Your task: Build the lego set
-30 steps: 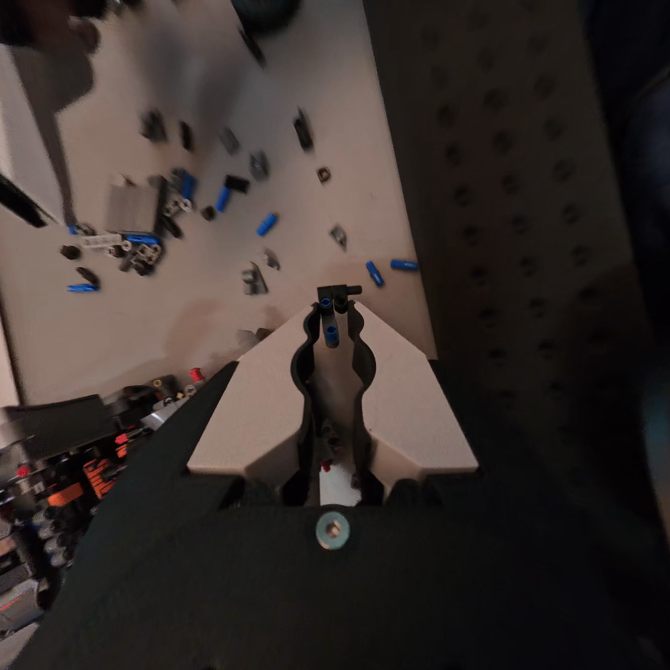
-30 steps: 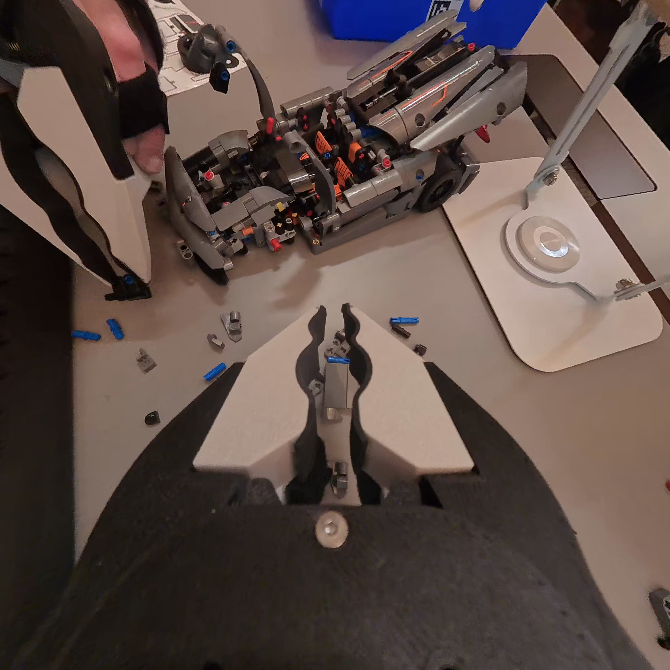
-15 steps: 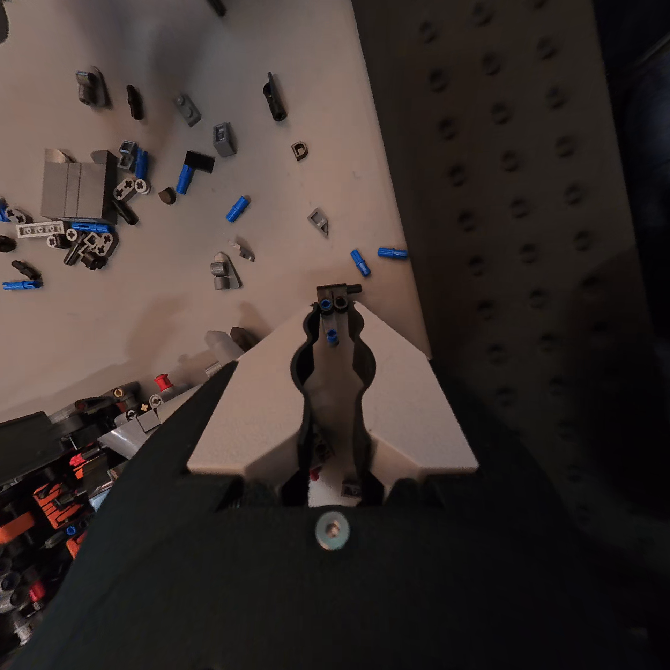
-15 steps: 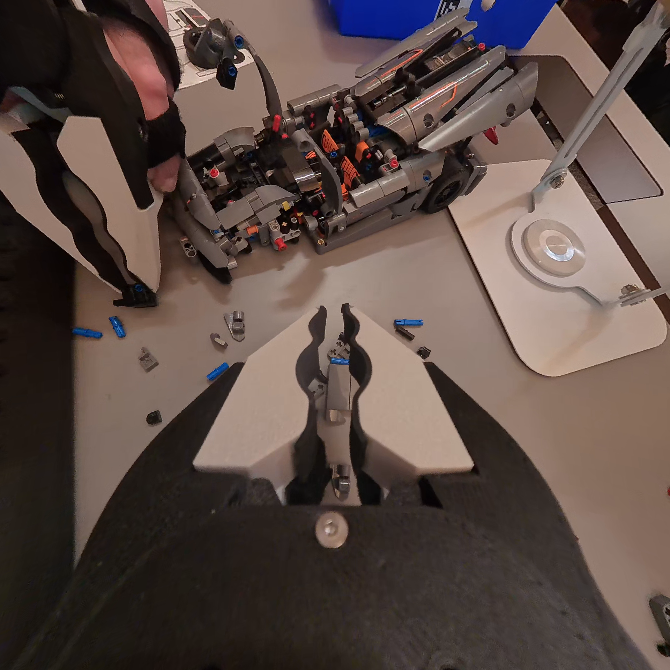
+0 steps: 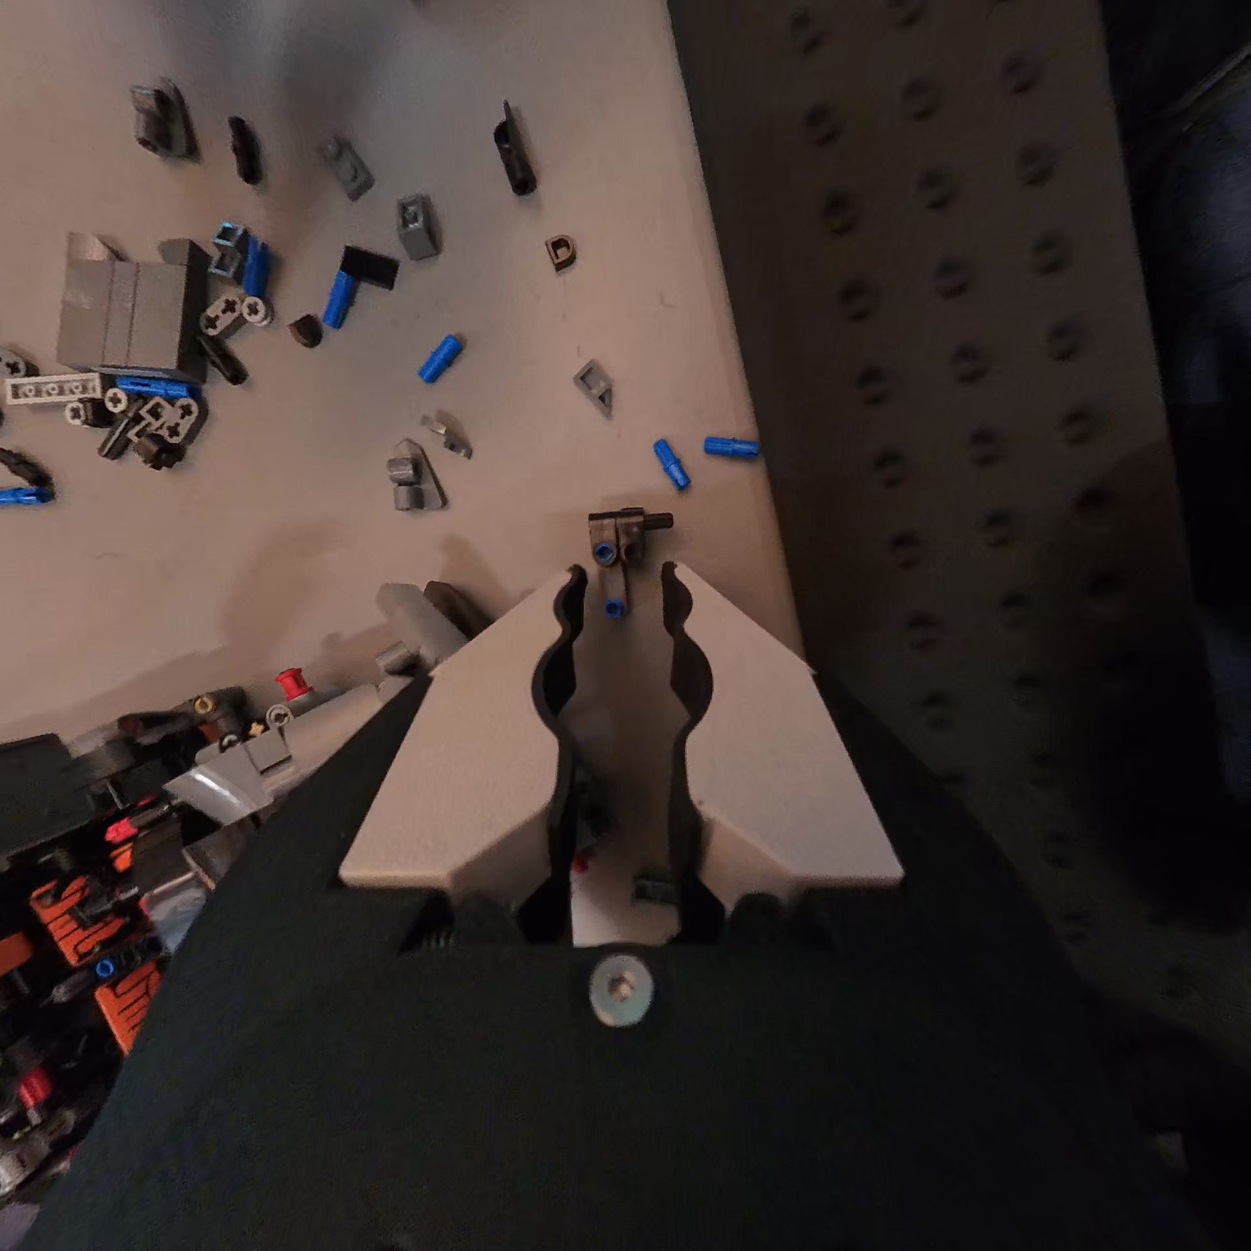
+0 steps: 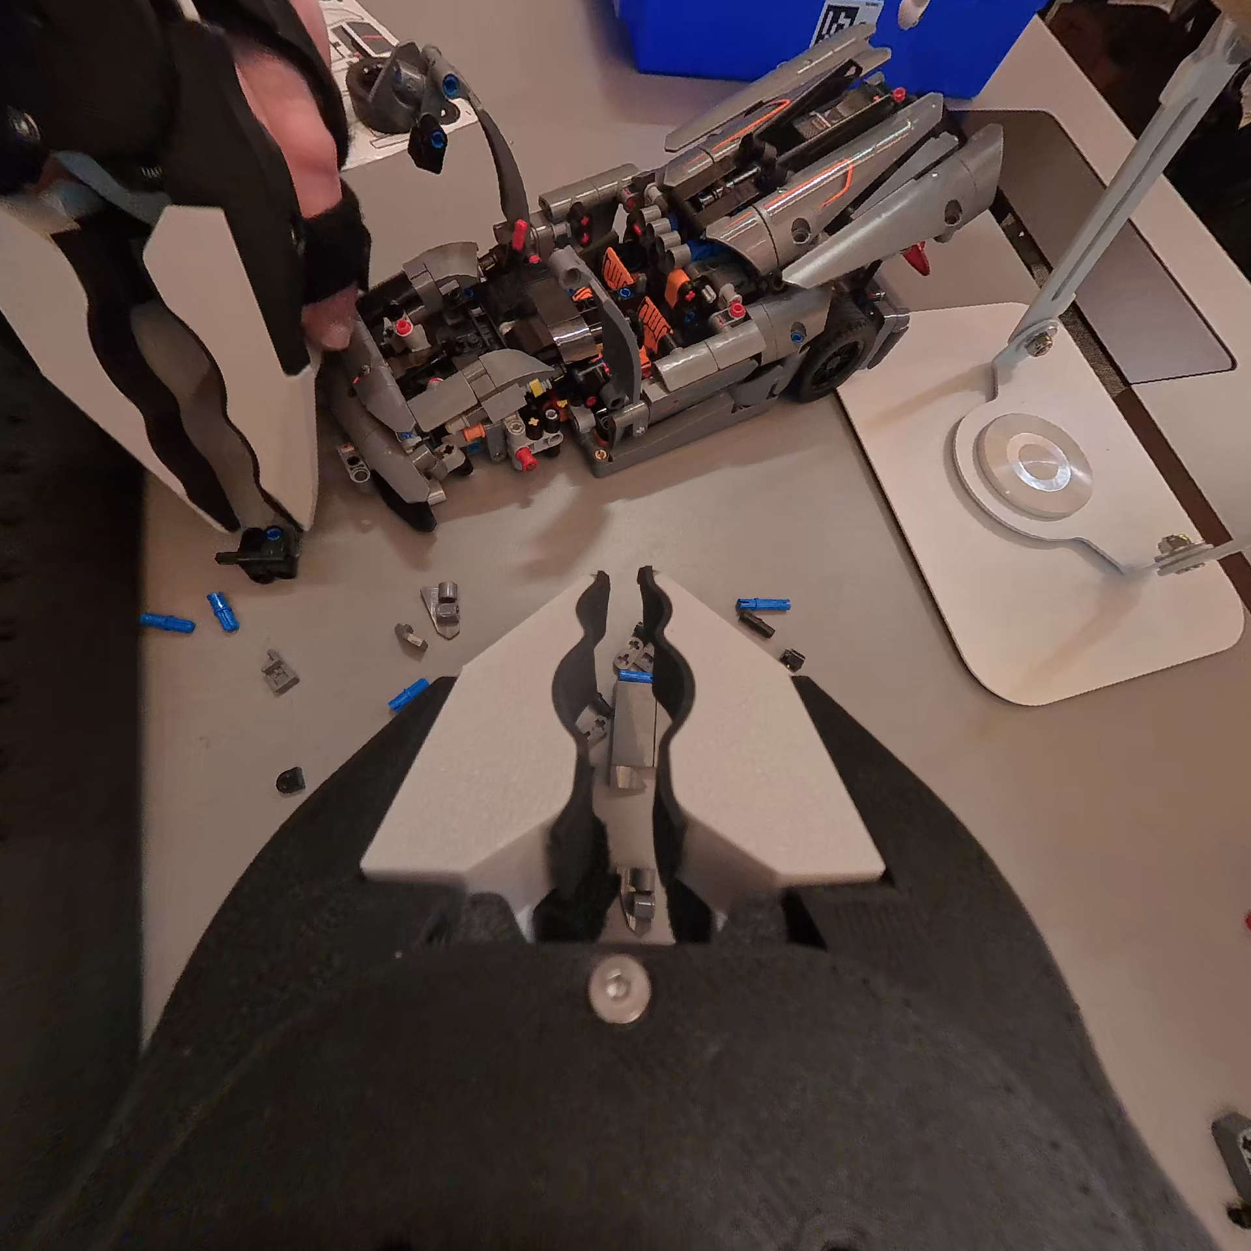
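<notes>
— Where do we see the car [image 6: 650, 298]?
— Far on the table [image 6: 677, 528]. Our left claw [image 5: 621, 575] gapes around the black connector [image 5: 623, 538]; our right claw [image 6: 623, 575] is narrow, holding nothing.

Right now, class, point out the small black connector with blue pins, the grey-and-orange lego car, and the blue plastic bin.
Black connector [image 5: 619, 535], left wrist view, its body.
Lego car [image 6: 677, 318], right wrist view, cockpit.
Blue bin [image 6: 711, 34], right wrist view, front wall.
</notes>
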`<state>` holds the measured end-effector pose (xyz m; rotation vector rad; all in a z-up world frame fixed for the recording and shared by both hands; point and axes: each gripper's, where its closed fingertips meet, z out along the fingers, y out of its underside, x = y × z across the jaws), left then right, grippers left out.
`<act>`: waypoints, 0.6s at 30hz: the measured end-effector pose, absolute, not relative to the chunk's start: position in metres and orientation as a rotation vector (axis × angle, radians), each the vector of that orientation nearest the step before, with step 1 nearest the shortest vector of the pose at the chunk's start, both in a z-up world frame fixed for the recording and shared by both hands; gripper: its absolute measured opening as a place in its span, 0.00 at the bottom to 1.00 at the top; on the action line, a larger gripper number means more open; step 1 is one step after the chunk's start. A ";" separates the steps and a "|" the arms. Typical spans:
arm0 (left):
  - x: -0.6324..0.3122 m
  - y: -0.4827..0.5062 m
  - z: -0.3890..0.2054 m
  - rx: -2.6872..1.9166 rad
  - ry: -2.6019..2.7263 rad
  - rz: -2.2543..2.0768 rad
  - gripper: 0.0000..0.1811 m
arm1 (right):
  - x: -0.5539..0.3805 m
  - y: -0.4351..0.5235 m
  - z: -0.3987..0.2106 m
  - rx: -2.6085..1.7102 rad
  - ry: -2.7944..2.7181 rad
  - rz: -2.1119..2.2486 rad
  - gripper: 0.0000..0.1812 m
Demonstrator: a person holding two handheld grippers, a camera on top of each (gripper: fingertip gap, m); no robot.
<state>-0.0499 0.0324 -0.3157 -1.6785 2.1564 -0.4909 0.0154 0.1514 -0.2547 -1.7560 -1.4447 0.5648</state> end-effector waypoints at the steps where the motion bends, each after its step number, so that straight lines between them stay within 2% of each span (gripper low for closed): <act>1: -0.051 0.033 -0.312 -1.674 2.144 -0.506 0.11 | 0.015 0.151 -0.255 -1.755 -1.448 0.569 0.04; 10: -0.053 0.051 -0.280 -1.595 1.946 -0.648 0.05 | 0.007 0.135 -0.264 -1.747 -1.541 0.624 0.06; 18: -0.050 0.047 -0.285 -1.570 1.979 -0.624 0.02 | 0.001 0.127 -0.270 -1.710 -1.613 0.590 0.02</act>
